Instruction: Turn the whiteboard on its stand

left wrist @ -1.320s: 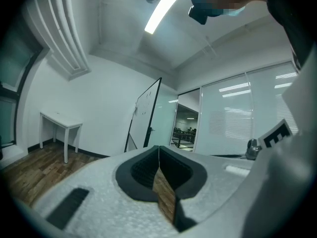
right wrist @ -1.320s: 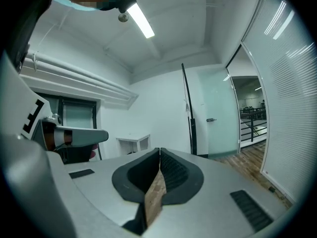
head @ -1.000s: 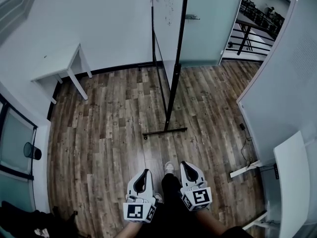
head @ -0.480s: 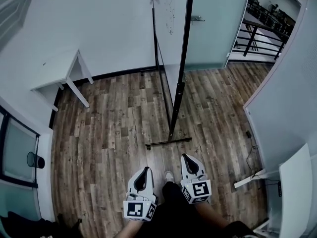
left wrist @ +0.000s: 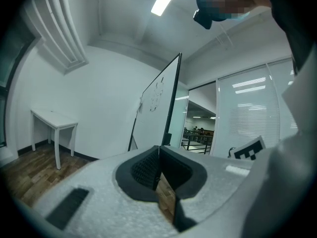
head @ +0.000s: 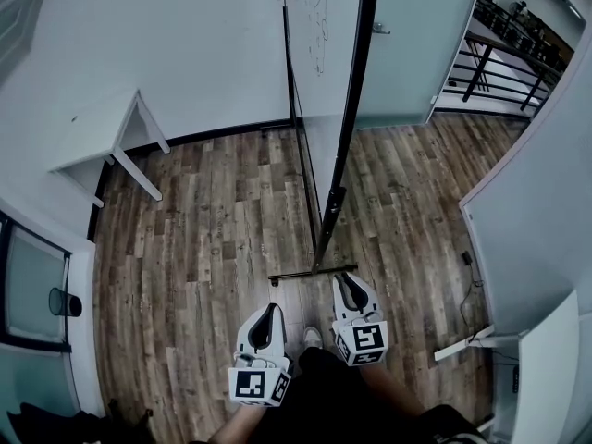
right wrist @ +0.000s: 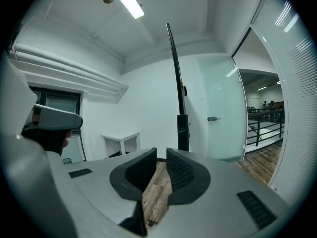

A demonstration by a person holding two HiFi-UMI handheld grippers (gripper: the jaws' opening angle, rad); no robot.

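Whiteboard dead ahead, standing upright on the wooden floor, edge-on to the person, with its black post nearest and the foot bar just beyond the gripper tips. Nothing is touching it yet. The left gripper has its jaws pressed together and empty. The right gripper is closed down to a sliver, also empty. The board looks like a big stiff panel, likely light but awkward and prone to swinging. Its glossy face would probably slip under the pads. The best hold looks to be the thin framed edge of the panel, low down and clear of the post.
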